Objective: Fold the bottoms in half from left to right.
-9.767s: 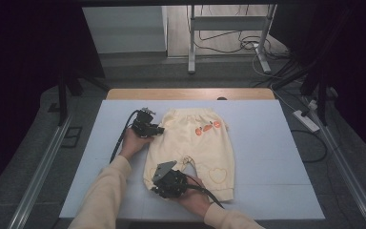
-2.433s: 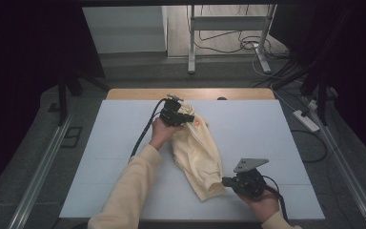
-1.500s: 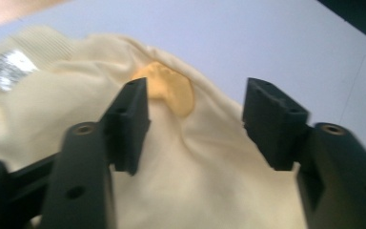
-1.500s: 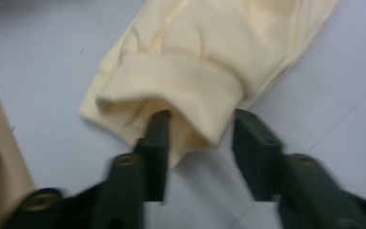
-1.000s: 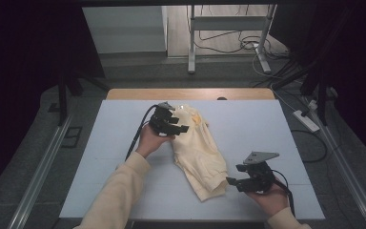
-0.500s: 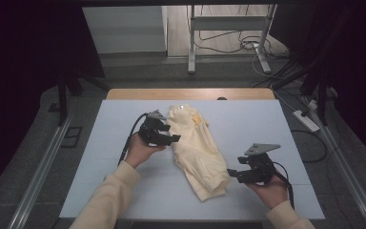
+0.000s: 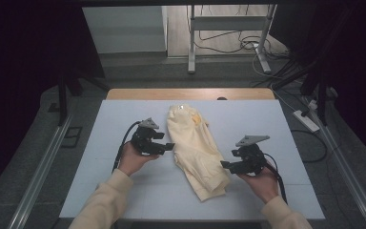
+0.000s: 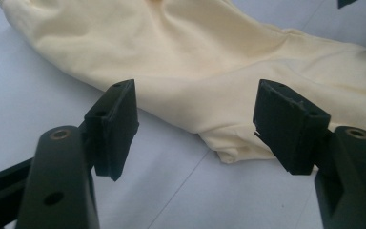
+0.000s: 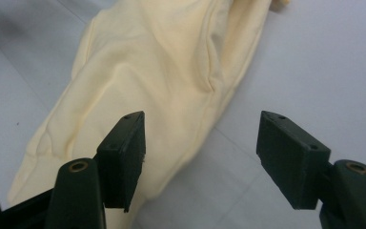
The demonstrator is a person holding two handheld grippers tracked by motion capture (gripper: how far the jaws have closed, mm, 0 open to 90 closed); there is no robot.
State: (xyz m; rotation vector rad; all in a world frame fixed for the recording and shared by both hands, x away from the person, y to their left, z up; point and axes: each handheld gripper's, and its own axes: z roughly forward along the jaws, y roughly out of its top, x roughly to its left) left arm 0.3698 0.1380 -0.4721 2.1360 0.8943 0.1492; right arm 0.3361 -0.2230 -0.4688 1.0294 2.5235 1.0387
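2 open, empty tongs, left [image 7: 169,146] and right [image 7: 225,164], flank the folded cream garment [image 7: 198,150] between them.

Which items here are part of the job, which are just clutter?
In the job:
- cream garment, folded lengthwise on the white table
- left tool, open
- right tool, open

Lying about:
- power strip on the floor
- metal stand
- floor cables

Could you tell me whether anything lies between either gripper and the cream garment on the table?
Nothing visible does. The left gripper and right gripper flank the garment, jaws open, with bare table between each and the cloth.
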